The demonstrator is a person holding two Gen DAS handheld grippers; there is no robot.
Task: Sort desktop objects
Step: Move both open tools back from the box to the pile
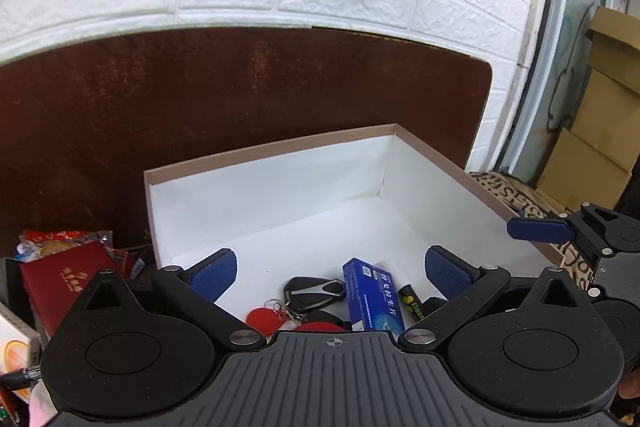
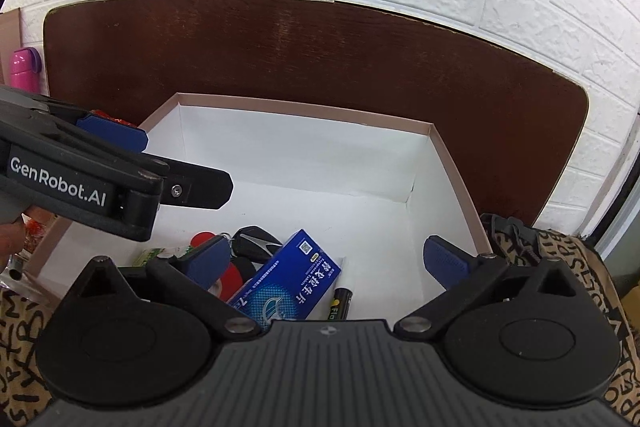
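A white-lined cardboard box (image 1: 276, 187) (image 2: 304, 151) stands open in front of both grippers. Inside lie a blue medicine carton (image 1: 372, 295) (image 2: 292, 279), a black car key (image 1: 314, 291) (image 2: 256, 243) with a red fob (image 1: 266, 319), a black tube with yellow print (image 1: 412, 303) (image 2: 340, 303), a red and black disc (image 2: 232, 275) and a green packet (image 2: 154, 255). My left gripper (image 1: 330, 267) hangs open above these, nothing between its blue pads. My right gripper (image 2: 326, 259) is also open and empty over the box. The left gripper's body (image 2: 80, 183) crosses the right wrist view's left side.
Left of the box lie a red booklet (image 1: 68, 279), a snack packet (image 1: 56, 241) and other small items. A patterned cloth bag (image 2: 560, 259) sits at the right. A dark brown board (image 1: 240, 87) and white brick wall stand behind. A pink bottle (image 2: 22, 67) stands far left.
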